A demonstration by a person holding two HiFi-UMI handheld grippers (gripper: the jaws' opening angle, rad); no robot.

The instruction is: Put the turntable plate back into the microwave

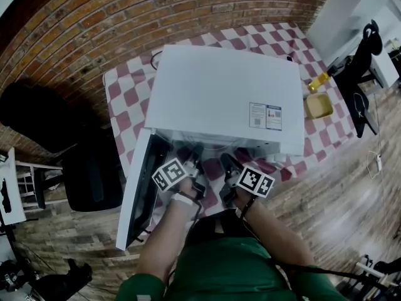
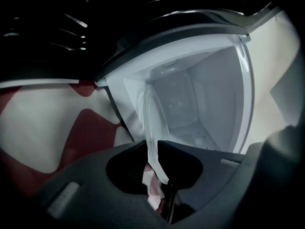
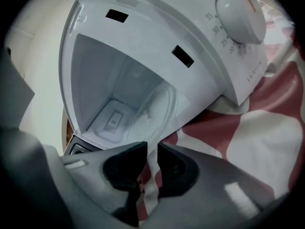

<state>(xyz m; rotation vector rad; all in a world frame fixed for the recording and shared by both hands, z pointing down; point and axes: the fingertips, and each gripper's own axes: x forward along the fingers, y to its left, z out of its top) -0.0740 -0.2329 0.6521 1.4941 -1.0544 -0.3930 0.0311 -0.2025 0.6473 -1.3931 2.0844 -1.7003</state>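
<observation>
The white microwave (image 1: 219, 93) stands on a red-and-white checked tablecloth (image 1: 125, 99), with its door (image 1: 135, 193) swung open to the left. Both grippers sit side by side at the open front. My left gripper (image 2: 153, 144) is shut on the rim of the clear glass turntable plate (image 2: 148, 113), which stands on edge and reaches into the cavity (image 2: 205, 94). My right gripper (image 3: 152, 147) holds the same plate (image 3: 159, 106) by its other rim, jaws close together on the glass. In the head view the plate is hidden under the microwave's top, between the left gripper (image 1: 196, 155) and the right gripper (image 1: 227, 163).
The timer dial (image 3: 240, 15) sits on the control panel right of the opening. A yellow square container (image 1: 318, 105) lies on the table's right side. A black chair (image 1: 94, 174) stands left of the open door. A brick wall runs behind the table.
</observation>
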